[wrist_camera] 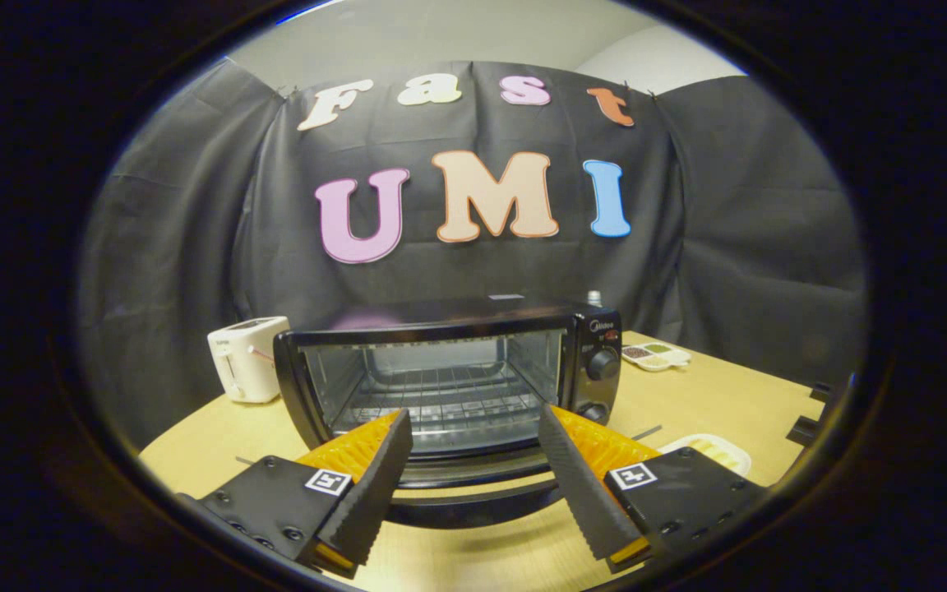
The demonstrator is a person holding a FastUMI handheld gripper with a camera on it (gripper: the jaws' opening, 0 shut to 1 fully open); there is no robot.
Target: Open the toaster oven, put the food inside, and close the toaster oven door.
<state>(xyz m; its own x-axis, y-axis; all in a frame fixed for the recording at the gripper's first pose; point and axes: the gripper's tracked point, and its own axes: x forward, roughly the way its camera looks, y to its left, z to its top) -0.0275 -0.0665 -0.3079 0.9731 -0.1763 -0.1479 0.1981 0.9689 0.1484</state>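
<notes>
The toaster oven point(449, 386) carries a brand name on its control panel above the knobs, too small to read. The toaster point(245, 358) bears an equally illegible mark.

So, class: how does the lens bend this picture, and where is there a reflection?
Gripper view: fisheye curves the table edge and toaster oven; the oven's glossy top carries a faint reflection; open fingers are sharp, with the oven door between them.

The camera rides on the claw point(473, 427), low over the counter point(712, 403), facing the toaster oven point(449, 386) head-on from close, its spread fingers framing the door.
</notes>
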